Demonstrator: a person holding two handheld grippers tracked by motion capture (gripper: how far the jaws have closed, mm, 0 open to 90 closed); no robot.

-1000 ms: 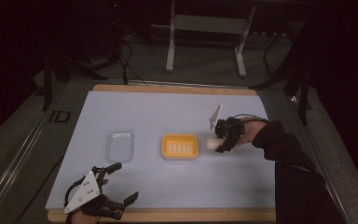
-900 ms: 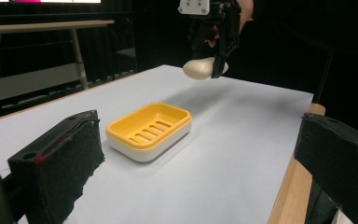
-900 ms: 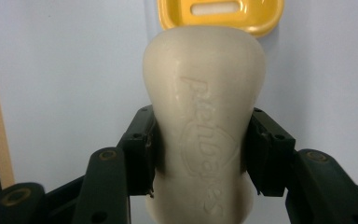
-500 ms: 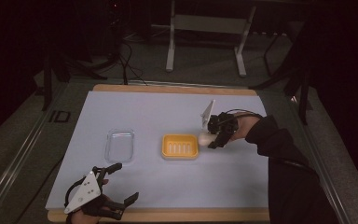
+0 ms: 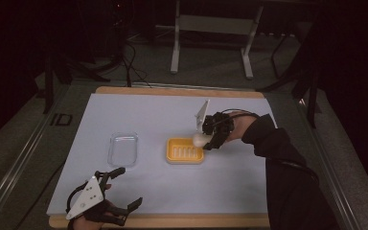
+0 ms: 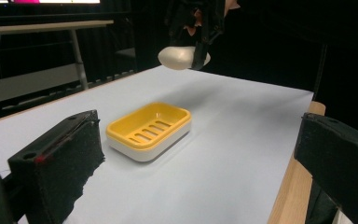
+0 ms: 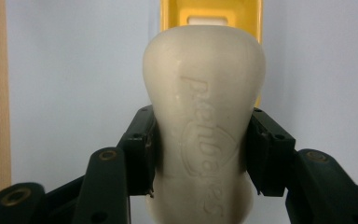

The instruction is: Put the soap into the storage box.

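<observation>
Right tool (image 5: 210, 140) is clenched on the soap bar (image 5: 200, 140), held in the air above the yellow soap dish (image 5: 186, 150) near the desk's (image 5: 148, 115) middle; setting it down looks left to do. Left tool (image 5: 106, 201) rests released at the near edge. Right gripper view shows embossed lettering on the bar.

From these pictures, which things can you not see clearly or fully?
- Embossed word on the soap bar: right gripper view, shallow, not surely readable.
- Yellow soap dish: right gripper view, mostly behind the soap, cut by the top edge.
- Clear container: high view, too small to tell any contents.
</observation>
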